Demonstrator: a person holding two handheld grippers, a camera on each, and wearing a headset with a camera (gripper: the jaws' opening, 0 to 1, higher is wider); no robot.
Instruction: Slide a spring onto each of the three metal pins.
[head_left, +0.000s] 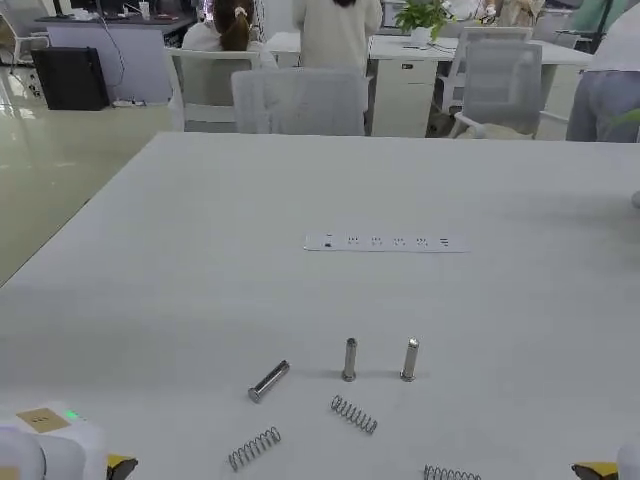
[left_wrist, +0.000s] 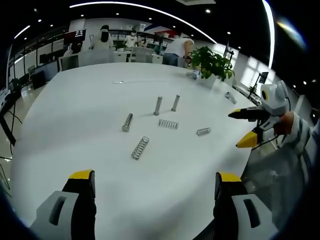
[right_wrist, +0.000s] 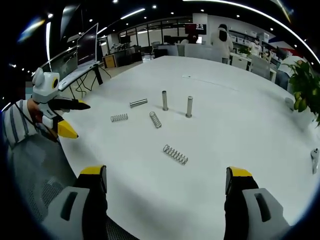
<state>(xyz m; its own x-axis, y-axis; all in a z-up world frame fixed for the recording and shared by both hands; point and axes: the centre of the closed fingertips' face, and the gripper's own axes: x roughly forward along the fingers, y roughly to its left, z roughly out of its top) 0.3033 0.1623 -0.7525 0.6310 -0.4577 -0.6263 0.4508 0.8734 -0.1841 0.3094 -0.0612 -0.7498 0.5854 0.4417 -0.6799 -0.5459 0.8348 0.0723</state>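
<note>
So far nothing threaded. White workbench (head_left: 200, 250) carries all parts. Your left gripper (left_wrist: 155, 176) and right gripper (right_wrist: 166, 172): jaws spread wide, empty. Upright silver metal pins (head_left: 349, 359), two; fallen third pin (head_left: 269, 381) at their 9 o'clock. Loose coiled steel springs (head_left: 354, 414), three, toward 6 o'clock. All three pairings left.

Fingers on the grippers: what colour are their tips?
Yellow tips, best in the right gripper view.
</note>
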